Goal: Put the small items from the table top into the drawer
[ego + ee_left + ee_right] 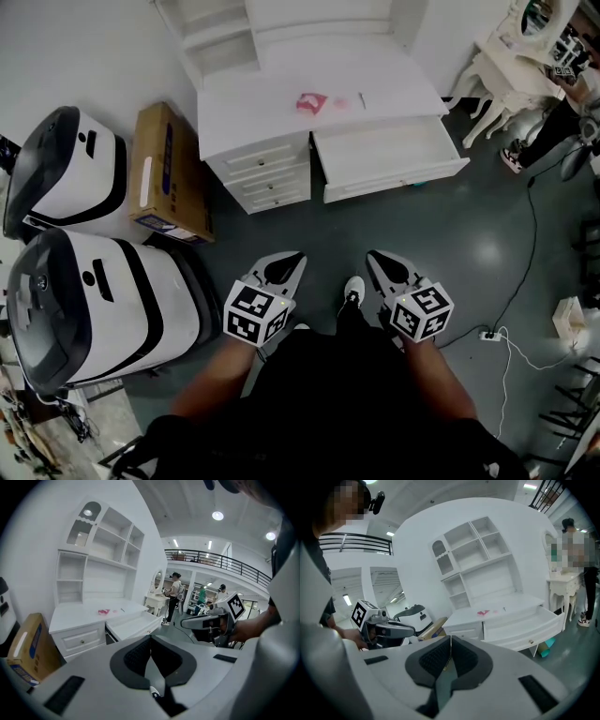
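A white desk point(272, 112) stands ahead, its right drawer point(389, 155) pulled open and apparently empty. On the desk top lie a pink item point(310, 102), a small pale pink piece point(341, 102) and a thin light stick point(362, 99). The pink item point(103, 611) and drawer point(133, 624) also show far off in the left gripper view, and likewise the pink item point(483, 612) and drawer point(525, 620) in the right gripper view. My left gripper point(298, 255) and right gripper point(372, 255) are held low near the person's body, well short of the desk. Both are shut with nothing in them.
Two large white-and-black machines point(70, 169) point(94, 309) stand at the left, with a cardboard box point(169, 173) beside the desk. A cable and power strip point(487, 335) lie on the grey floor at right. A white dressing table point(511, 56) and people stand at the far right.
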A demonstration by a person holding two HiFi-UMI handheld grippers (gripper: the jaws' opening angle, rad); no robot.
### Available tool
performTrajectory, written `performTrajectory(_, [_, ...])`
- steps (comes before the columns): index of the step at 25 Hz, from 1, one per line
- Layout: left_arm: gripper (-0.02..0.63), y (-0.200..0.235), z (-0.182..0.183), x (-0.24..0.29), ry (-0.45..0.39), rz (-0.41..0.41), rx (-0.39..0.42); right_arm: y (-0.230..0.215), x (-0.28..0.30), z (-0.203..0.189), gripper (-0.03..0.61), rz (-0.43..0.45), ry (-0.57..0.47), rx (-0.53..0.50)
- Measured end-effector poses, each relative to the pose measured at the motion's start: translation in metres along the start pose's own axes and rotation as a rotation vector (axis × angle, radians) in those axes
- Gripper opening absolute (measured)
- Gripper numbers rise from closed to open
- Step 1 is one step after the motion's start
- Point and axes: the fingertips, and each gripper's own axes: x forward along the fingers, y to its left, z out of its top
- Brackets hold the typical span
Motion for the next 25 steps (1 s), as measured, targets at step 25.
performTrajectory(25, [0.011, 0.043, 0.102, 0.135, 0.0, 0.209, -0.063, -0.161, 0.074, 0.088, 0.028, 0.184, 0.049, -0.018])
